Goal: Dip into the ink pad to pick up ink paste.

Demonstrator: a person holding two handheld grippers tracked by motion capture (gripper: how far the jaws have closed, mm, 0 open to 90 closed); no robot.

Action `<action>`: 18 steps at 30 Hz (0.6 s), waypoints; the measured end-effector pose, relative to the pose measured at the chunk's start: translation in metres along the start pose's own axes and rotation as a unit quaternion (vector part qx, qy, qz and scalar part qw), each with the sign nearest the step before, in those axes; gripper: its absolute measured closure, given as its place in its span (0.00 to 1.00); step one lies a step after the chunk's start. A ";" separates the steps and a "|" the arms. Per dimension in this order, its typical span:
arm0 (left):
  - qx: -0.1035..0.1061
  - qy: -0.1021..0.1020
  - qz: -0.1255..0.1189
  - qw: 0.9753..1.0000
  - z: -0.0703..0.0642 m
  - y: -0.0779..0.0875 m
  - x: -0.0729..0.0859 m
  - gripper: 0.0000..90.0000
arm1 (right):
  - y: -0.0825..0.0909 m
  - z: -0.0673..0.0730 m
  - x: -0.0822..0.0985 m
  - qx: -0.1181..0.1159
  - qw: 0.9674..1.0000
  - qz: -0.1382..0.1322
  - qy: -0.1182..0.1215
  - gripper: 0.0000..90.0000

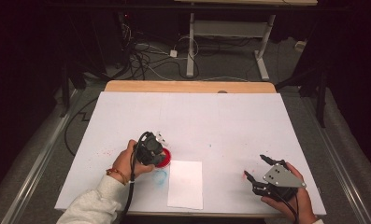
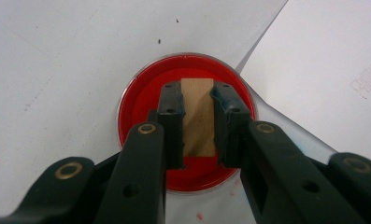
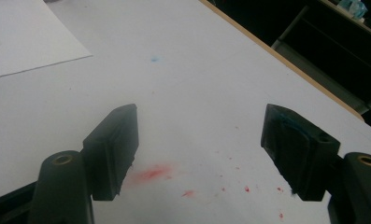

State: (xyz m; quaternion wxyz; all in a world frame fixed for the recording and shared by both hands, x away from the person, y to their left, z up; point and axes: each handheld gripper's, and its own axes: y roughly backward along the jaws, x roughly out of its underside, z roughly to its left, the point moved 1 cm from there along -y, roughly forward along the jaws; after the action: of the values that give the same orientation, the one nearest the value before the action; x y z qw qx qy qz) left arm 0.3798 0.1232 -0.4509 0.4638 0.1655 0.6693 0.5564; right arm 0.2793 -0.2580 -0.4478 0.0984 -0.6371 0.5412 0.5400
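Two hazards stand out, and both centre on the red ink dish (image 2: 141,107). Your left claw (image 2: 198,116) is clamped on a small wooden block (image 2: 198,119), apparently a stamp, held upright over the dish with its lower end down at the red surface; whether it is touching the ink I cannot tell. Should you lift it with excess ink on the face, drips are likely on the white tabletop (image 1: 211,116) around the dish, which already carries red specks near it and a red smear (image 3: 150,173) well to the dish's right, in front of your right claw (image 3: 199,154). A tilt of the block in the jaws would, in my judgement, load one edge only and give a patchy print. The dish is shallow and light-looking, so a sideways pull could slide or tip it toward the white sheet of paper (image 1: 186,183) lying just beside it on the right. That sheet is loose, and nothing pins it; your right claw stands wide open and empty, resting low over the tabletop well to the right of the dish. As to condition: the block is pale bare wood with visible grain, rectangular, gripped on its two long sides; the dish is round, clear-rimmed and filled with even bright red. A faint blue ring (image 1: 160,176) marks the tabletop just near the dish, toward you.
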 end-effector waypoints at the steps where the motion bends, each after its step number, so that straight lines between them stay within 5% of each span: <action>1: -0.001 0.000 -0.001 1.000 0.000 0.000 0.000 0.82 | 0.000 0.000 0.000 0.000 1.000 0.000 -0.001 0.31; 18: -0.009 0.008 -0.059 0.998 0.003 0.041 0.003 0.82 | 0.000 -0.003 0.000 0.003 1.000 -0.002 -0.003 0.31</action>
State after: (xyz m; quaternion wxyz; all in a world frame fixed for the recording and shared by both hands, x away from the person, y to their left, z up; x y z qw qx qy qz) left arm 0.3683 0.1405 -0.4152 0.4920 0.1174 0.6767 0.5350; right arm 0.2805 -0.2601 -0.4469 0.1032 -0.6362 0.5408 0.5405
